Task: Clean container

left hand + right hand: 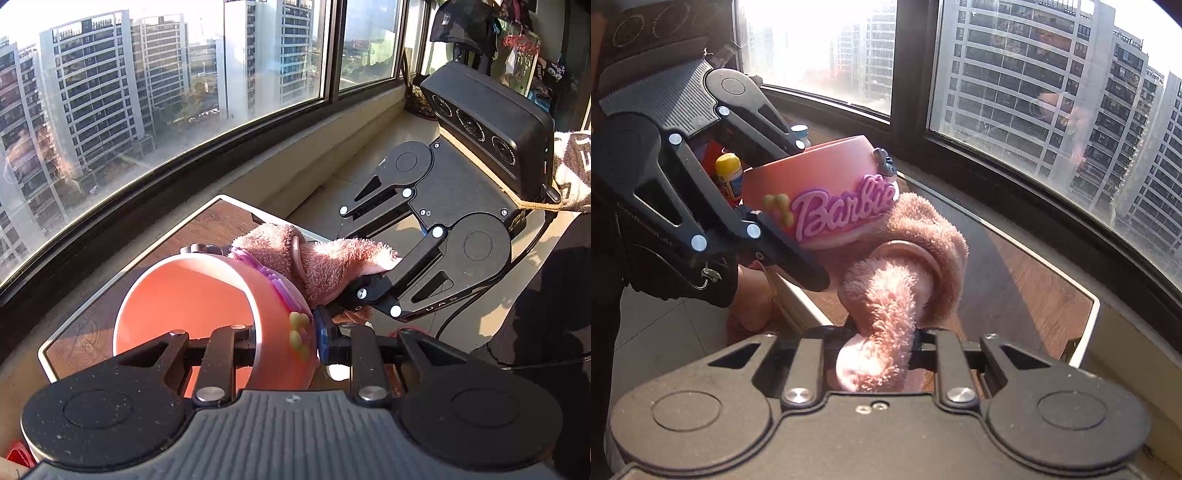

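right now the left gripper (284, 341) is clamped on the pink cup (207, 295) at frame centre, the right gripper (877, 349) pinching a fluffy cloth (905, 266) against its side, above the table (1034, 280).

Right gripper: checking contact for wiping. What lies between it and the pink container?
Only the pink fluffy cloth it grips, pressed against the container, seen in the right wrist view.

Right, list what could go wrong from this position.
1. The left gripper pinches only the wall of the tilted pink Barbie cup, held above the wooden table; wiping pressure could twist it loose.
2. The right gripper holds just one end of the pink fluffy cloth, so it could slip out mid-wipe.
3. The raised Barbie lettering could snag the cloth.
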